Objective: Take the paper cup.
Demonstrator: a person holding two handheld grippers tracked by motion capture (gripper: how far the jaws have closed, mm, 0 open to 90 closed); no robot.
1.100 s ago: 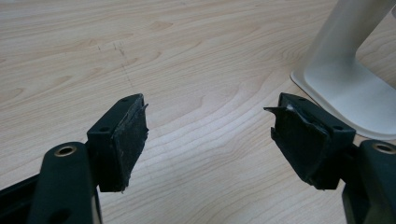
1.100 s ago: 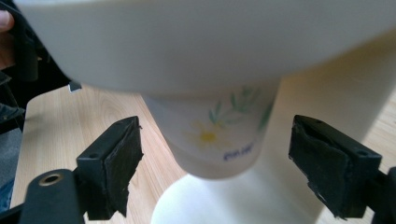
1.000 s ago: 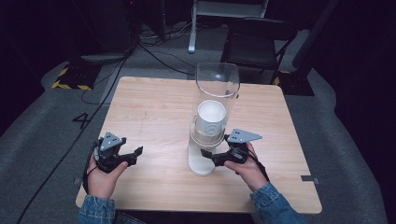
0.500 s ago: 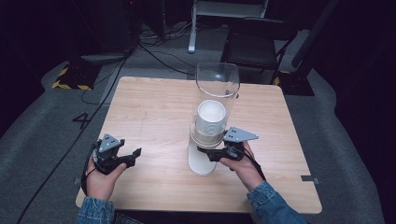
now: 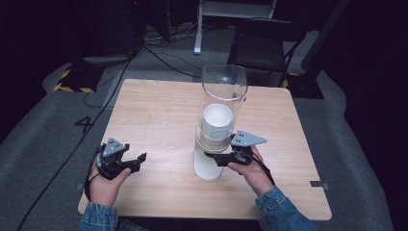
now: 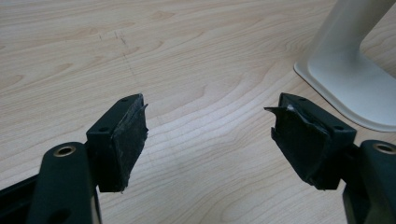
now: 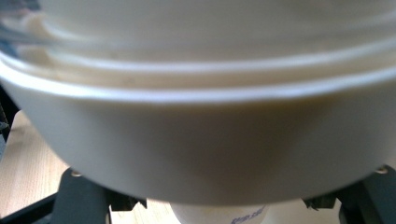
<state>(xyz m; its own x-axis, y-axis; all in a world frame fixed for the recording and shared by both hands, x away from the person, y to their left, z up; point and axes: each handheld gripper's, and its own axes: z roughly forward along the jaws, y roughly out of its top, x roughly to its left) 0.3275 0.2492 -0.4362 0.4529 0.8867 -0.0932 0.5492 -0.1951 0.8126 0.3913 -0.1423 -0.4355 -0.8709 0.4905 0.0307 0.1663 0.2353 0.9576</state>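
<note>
A cup dispenser stands mid-table: a clear tube (image 5: 224, 89) holding a stack of white cups (image 5: 217, 123) over a white base (image 5: 207, 169). My right gripper (image 5: 217, 159) reaches in under the tube from the right. In the right gripper view its jaws stand apart on either side of the lowest cup's bottom (image 7: 219, 215), not touching it, beneath the dispenser's white collar (image 7: 196, 149). My left gripper (image 5: 138, 161) rests low over the wood at the front left, open and holding nothing (image 6: 210, 135). The dispenser's base (image 6: 345, 70) lies to its right.
The wooden table (image 5: 159, 110) has bare wood across its left half and behind the dispenser. Past its far edge are a dark chair (image 5: 262, 45), floor cables (image 5: 159, 53) and a grey carpet. The person's hands and denim sleeves enter over the front edge.
My right gripper has edged left, further under the dispenser. The left gripper has barely shifted.
</note>
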